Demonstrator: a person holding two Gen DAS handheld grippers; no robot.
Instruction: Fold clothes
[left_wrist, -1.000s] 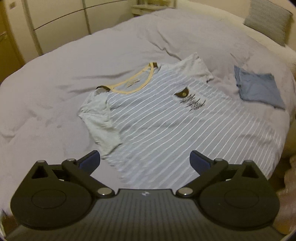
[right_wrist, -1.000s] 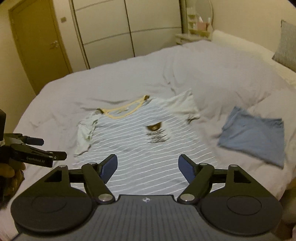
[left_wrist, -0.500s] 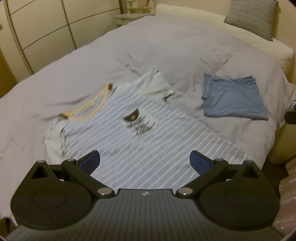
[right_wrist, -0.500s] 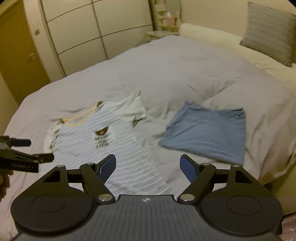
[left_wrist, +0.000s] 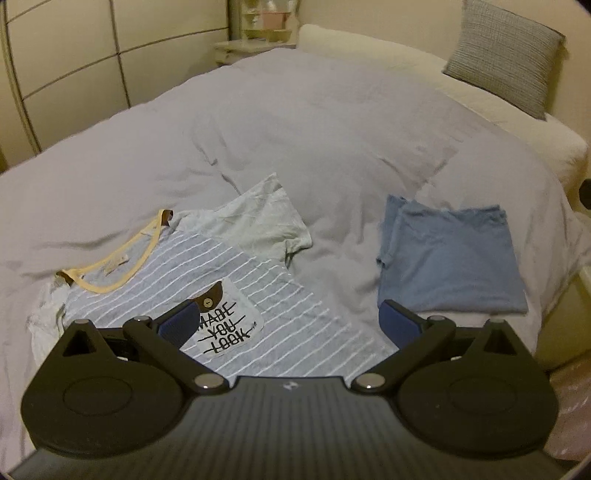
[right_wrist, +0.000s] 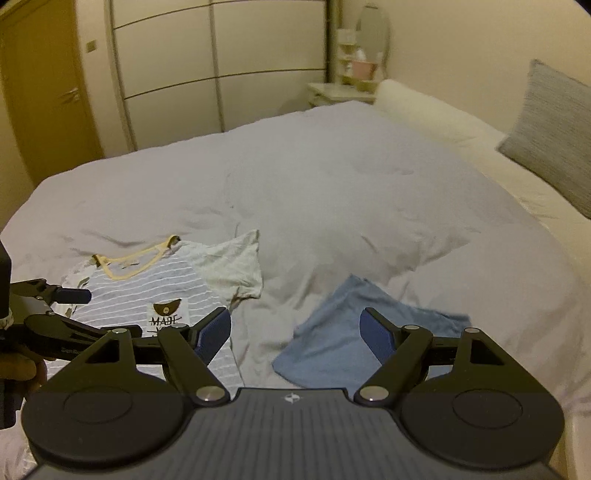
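Note:
A grey striped T-shirt (left_wrist: 258, 295) with a yellow collar and a printed chest pocket lies flat on the bed, front up. It also shows in the right wrist view as the T-shirt (right_wrist: 147, 288). My left gripper (left_wrist: 290, 325) hovers open above the shirt's lower half, holding nothing. My right gripper (right_wrist: 295, 334) is open and empty too, held above the bed between the shirt and a folded blue garment (right_wrist: 343, 347). The left gripper's tool (right_wrist: 48, 321) shows at the left edge of the right wrist view, held by a hand.
The folded blue garment (left_wrist: 450, 258) lies right of the shirt near the bed's edge. A grey duvet (left_wrist: 295, 129) covers the bed. A grey cushion (left_wrist: 506, 55) sits at the headboard side. Wardrobe doors (right_wrist: 221, 62) and a small shelf (right_wrist: 347, 88) stand beyond.
Both cameras swung to the right: the shirt slid toward the left of each view and the blue garment moved toward the middle. Both grippers stayed open and empty.

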